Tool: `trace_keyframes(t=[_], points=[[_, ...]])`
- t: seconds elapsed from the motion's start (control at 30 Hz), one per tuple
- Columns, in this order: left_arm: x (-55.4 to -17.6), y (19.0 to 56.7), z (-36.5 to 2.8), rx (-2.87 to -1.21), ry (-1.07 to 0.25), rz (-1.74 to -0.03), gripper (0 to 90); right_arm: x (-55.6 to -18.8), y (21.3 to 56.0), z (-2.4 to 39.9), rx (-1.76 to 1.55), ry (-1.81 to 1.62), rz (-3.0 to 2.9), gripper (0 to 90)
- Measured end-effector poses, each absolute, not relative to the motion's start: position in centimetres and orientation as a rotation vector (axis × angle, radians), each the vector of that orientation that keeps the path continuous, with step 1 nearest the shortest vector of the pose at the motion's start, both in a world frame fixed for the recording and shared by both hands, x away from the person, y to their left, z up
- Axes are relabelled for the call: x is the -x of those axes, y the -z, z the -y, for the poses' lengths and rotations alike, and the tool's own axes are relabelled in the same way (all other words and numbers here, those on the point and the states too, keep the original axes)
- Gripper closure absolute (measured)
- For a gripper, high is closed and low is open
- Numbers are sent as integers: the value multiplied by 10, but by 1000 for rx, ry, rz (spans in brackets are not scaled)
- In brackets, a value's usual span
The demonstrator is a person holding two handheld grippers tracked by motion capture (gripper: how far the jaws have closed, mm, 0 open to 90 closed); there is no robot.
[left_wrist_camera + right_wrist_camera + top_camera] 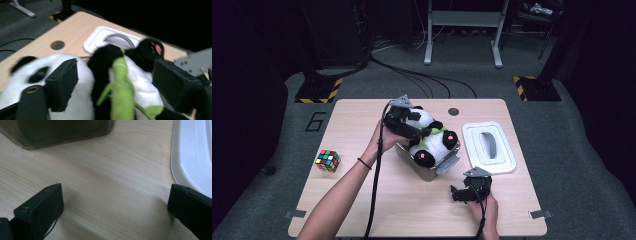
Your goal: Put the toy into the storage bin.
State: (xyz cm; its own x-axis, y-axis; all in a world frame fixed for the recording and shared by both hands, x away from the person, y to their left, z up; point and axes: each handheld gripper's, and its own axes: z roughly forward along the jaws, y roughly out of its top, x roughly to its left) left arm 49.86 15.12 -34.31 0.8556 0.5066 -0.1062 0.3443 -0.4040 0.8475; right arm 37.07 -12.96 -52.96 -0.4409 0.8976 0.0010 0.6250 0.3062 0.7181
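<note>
Spreading my left gripper (115,82) wide around the panda (428,136) so it settles into the box (432,167), I'm resting the right gripper (456,194) open, empty.

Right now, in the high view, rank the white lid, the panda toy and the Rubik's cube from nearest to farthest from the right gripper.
From the right gripper:
1. White lid, just beyond it, to its right.
2. Panda toy, lying in the container, up and left.
3. Rubik's cube, far left side of the table.
</note>
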Motion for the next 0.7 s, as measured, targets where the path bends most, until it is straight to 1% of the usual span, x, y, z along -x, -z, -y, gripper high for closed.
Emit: trace_keyframes(t=[0.03,0.13,0.5,0.6,0.7], points=[[-502,343,-153,-2022,-212,-649,155,-371,530,130,-1357,-923,-2178,0],[-510,349,-153,-2062,-249,-707,147,-371,530,130,-1358,-923,-2178,0],[-527,384,-145,-2115,-190,-810,142,-371,530,130,-1356,-924,-2179,0],[-526,383,-146,-2107,-200,-816,140,-371,530,130,-1357,-924,-2179,0],[-518,372,-148,-2091,-224,-793,130,-371,530,130,-1359,-924,-2179,0]])
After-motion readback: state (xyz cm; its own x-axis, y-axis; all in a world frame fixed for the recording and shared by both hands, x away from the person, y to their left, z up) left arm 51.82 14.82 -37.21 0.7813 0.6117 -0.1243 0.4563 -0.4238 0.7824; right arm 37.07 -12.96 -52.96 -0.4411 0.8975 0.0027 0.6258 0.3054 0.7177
